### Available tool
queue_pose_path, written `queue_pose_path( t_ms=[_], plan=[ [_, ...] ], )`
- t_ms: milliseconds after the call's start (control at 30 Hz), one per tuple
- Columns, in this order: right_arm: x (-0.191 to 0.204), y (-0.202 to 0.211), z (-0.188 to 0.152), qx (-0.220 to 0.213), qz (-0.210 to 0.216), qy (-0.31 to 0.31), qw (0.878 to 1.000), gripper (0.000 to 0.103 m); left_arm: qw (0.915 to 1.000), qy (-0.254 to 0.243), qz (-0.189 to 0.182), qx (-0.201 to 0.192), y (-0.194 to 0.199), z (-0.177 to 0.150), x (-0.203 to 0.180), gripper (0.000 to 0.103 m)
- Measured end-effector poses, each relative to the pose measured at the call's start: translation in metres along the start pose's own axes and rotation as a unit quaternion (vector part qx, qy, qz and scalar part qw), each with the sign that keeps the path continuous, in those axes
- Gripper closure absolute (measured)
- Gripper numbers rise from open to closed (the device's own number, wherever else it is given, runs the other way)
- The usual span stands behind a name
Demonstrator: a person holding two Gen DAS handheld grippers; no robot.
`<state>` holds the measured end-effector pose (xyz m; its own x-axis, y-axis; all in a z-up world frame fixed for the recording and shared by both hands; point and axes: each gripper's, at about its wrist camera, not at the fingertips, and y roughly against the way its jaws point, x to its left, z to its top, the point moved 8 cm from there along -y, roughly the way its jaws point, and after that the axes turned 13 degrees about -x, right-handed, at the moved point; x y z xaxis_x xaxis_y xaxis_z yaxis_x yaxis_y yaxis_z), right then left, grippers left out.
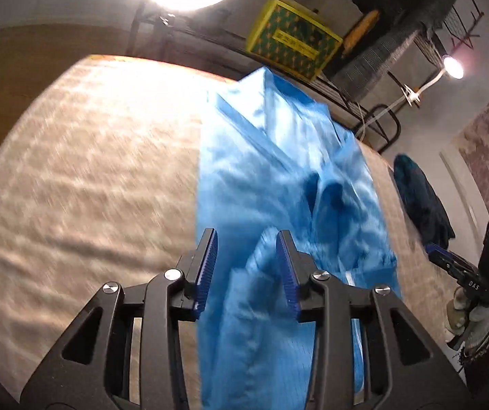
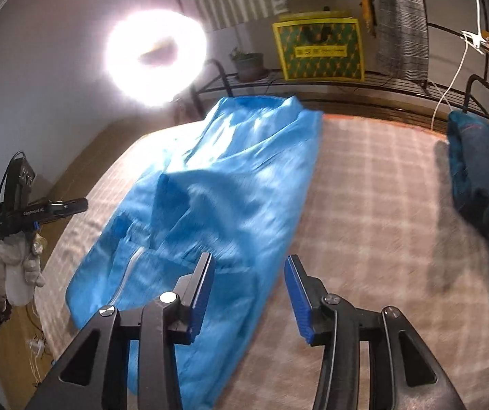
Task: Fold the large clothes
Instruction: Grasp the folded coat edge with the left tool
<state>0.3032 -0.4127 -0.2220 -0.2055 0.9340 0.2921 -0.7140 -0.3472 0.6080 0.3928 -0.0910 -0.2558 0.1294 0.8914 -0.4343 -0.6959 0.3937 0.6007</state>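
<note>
A large bright blue garment (image 1: 278,177) lies lengthwise on a beige checked bed cover (image 1: 83,177), partly folded with rumpled layers; it also shows in the right wrist view (image 2: 217,188). My left gripper (image 1: 247,239) is open, above the garment's near end, with blue cloth between and below its fingers but not pinched. My right gripper (image 2: 249,268) is open over the garment's right edge and the cover (image 2: 381,205), holding nothing. Each gripper shows in the other's view, held by a white-gloved hand: the right gripper (image 1: 449,261) and the left gripper (image 2: 56,206).
A dark teal garment (image 2: 476,177) lies at the bed's right edge. A black metal rack (image 2: 347,82) behind the bed holds a yellow-green bag (image 2: 319,48) and a plant pot (image 2: 249,63). A bright ring light (image 2: 157,56) stands at the left, with wood floor below.
</note>
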Motion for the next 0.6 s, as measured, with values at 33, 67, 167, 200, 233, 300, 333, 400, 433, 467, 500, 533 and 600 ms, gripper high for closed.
queue_pose_path(
  t_ms=[33, 67, 167, 200, 233, 300, 333, 400, 433, 467, 500, 533, 600],
  plan=[
    [-0.005, -0.002, 0.006, 0.000, -0.002, -0.001, 1.000, 0.058, 1.0000, -0.002, 0.003, -0.002, -0.003, 0.008, 0.003, 0.067],
    [-0.010, -0.005, 0.011, 0.002, -0.003, -0.001, 1.000, 0.058, 1.0000, -0.004, 0.005, -0.004, -0.007, 0.016, 0.006, 0.067],
    [-0.029, -0.016, 0.026, 0.005, -0.008, -0.013, 1.000, 0.051, 0.9999, 0.011, -0.005, 0.006, -0.024, 0.041, 0.013, 0.058],
    [-0.036, -0.021, 0.030, 0.005, -0.006, -0.020, 1.000, 0.049, 0.9999, 0.013, -0.007, 0.005, -0.030, 0.046, 0.012, 0.057],
    [-0.040, -0.027, 0.033, 0.005, -0.002, -0.027, 1.000, 0.047, 0.9998, 0.013, -0.013, 0.005, -0.035, 0.053, 0.012, 0.057],
    [-0.050, -0.038, 0.041, 0.005, 0.010, -0.045, 0.999, 0.044, 0.9993, 0.010, -0.033, 0.013, -0.050, 0.066, 0.007, 0.048],
    [-0.057, -0.044, 0.045, 0.005, 0.015, -0.055, 0.998, 0.043, 0.9989, 0.011, -0.041, 0.018, -0.058, 0.071, 0.005, 0.045],
    [-0.068, -0.059, 0.051, 0.006, 0.020, -0.072, 0.997, 0.041, 0.9985, 0.016, -0.044, 0.028, -0.077, 0.082, 0.007, 0.044],
    [-0.074, -0.067, 0.054, 0.008, 0.022, -0.080, 0.997, 0.041, 0.9983, 0.017, -0.045, 0.035, -0.087, 0.085, 0.009, 0.044],
    [-0.078, -0.076, 0.056, 0.009, 0.026, -0.088, 0.996, 0.041, 0.9978, 0.020, -0.046, 0.043, -0.100, 0.089, 0.012, 0.044],
    [-0.084, -0.087, 0.059, 0.011, 0.033, -0.098, 0.995, 0.041, 0.9973, 0.024, -0.049, 0.048, -0.109, 0.091, 0.013, 0.044],
    [-0.088, -0.095, 0.061, 0.012, 0.040, -0.105, 0.994, 0.041, 0.9966, 0.031, -0.054, 0.054, -0.118, 0.093, 0.015, 0.044],
    [-0.095, -0.112, 0.067, 0.013, 0.050, -0.122, 0.991, 0.041, 0.9948, 0.051, -0.061, 0.064, -0.136, 0.095, 0.022, 0.044]
  ],
)
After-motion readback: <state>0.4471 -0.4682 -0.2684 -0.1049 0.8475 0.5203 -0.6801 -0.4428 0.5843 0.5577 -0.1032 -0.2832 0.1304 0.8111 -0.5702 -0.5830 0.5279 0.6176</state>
